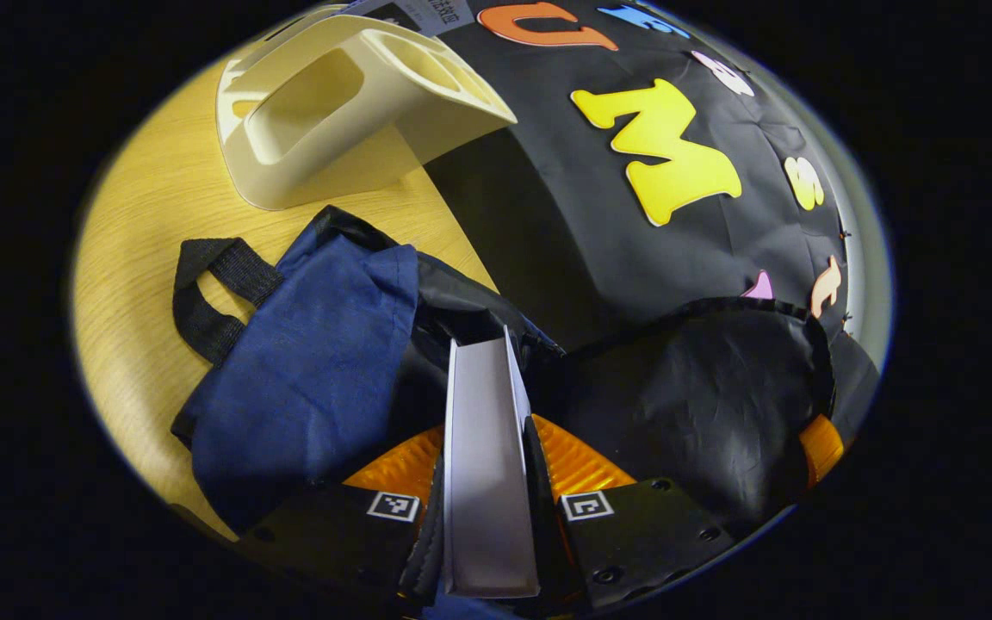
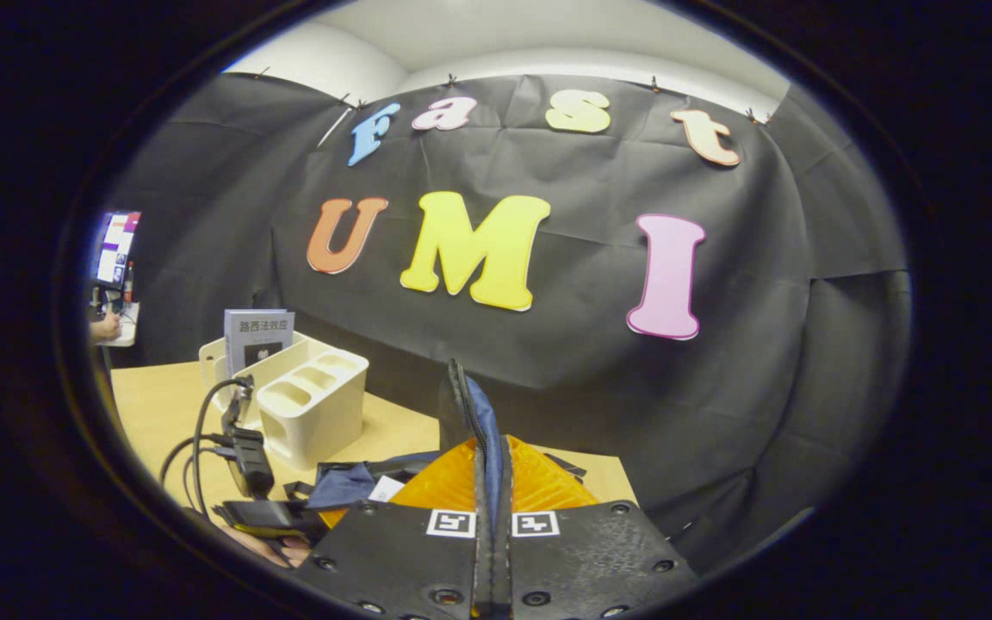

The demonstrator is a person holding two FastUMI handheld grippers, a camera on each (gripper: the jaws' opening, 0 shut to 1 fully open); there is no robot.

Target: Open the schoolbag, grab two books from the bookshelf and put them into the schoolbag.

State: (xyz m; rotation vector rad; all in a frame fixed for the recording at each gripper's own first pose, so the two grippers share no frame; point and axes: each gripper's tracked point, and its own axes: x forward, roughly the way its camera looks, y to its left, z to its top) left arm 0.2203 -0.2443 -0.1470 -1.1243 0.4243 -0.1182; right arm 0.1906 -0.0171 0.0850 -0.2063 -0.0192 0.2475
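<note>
A: So, what is the left gripper (image 1: 489,508) doing in the left gripper view?

B: It is pinching a book (image 1: 487,482). Both fingers are pressing on the book's sides, and the book is standing on its edge between them, pointing at the bag (image 1: 315,379).

A: Where is the bag lying?

B: It is lying on the table (image 1: 143,258), just past the fingers. It is blue outside and black inside. Its mouth is gaping open right at the far end of the book. A black strap (image 1: 216,297) is sticking out on the left. I cannot tell if the book is touching the inside yet.

A: And the shelf (image 1: 332,103)?

B: It is sitting farther back on the table, near the black wall. It is cream coloured.

A: Now, what is showing in the right gripper view?

B: The right gripper (image 2: 492,517) is pressing its fingers together on a flap of the bag (image 2: 480,422), holding the edge up.

A: Anything else?

B: The shelf (image 2: 311,405) is standing on the table (image 2: 151,405) to the left, with one book (image 2: 257,337) upright in it. The left gripper (image 2: 246,469), with black cables, is lower left. A hand (image 2: 268,542) is holding it.
</note>
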